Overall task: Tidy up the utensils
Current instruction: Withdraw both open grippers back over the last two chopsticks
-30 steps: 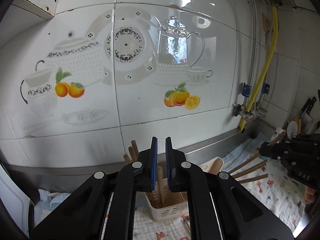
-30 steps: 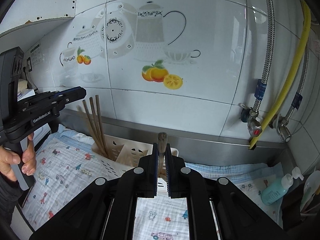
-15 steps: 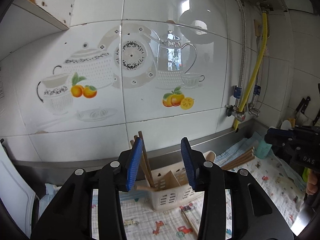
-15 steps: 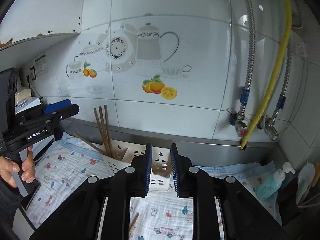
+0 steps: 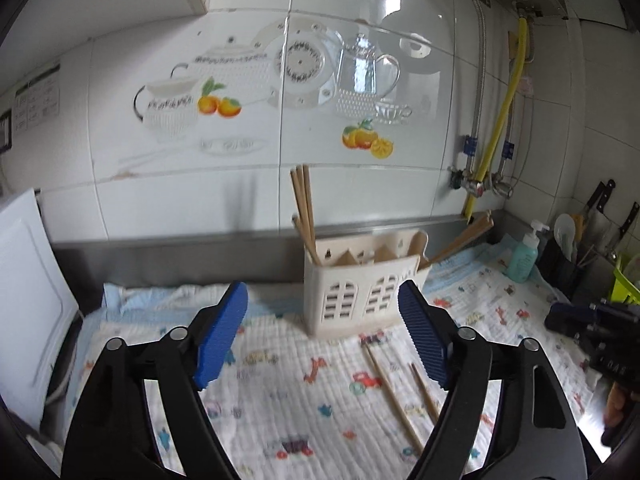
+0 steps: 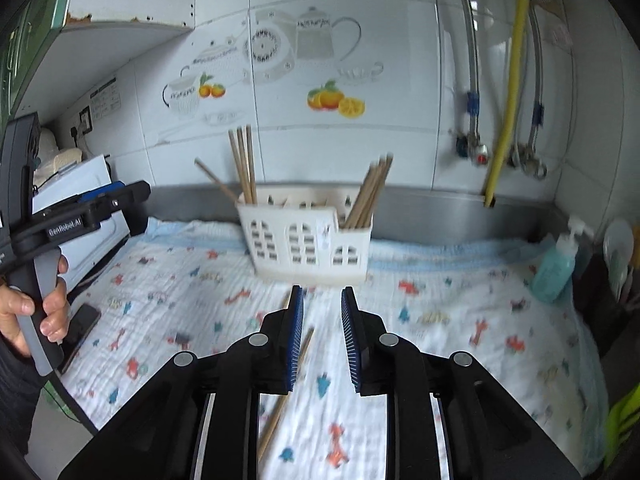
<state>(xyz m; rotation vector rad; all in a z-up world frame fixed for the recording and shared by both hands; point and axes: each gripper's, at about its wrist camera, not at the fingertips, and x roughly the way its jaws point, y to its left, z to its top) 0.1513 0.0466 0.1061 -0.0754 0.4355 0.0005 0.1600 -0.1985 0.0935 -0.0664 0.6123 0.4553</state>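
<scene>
Chopsticks [image 5: 306,210] upright in holder [image 5: 362,292] — others [image 5: 394,396] loose

"GenRobot.AI" printed in white on left gripper [image 6: 114,200], wall notice lettering unreadable

A white cloth [image 6: 440,312] printed with small coloured animals covers the surface ahead of the hand-held gripper. Beyond it rises a tiled wall [image 6: 400,40] with teapot and orange decals [image 6: 335,100]. To the far right a yellow hose [image 6: 508,92] and braided metal pipes [image 6: 472,80] run down to valves. A teal pump bottle [image 6: 556,268] stands at right, and a dark phone [image 6: 82,320] lies at left.
</scene>
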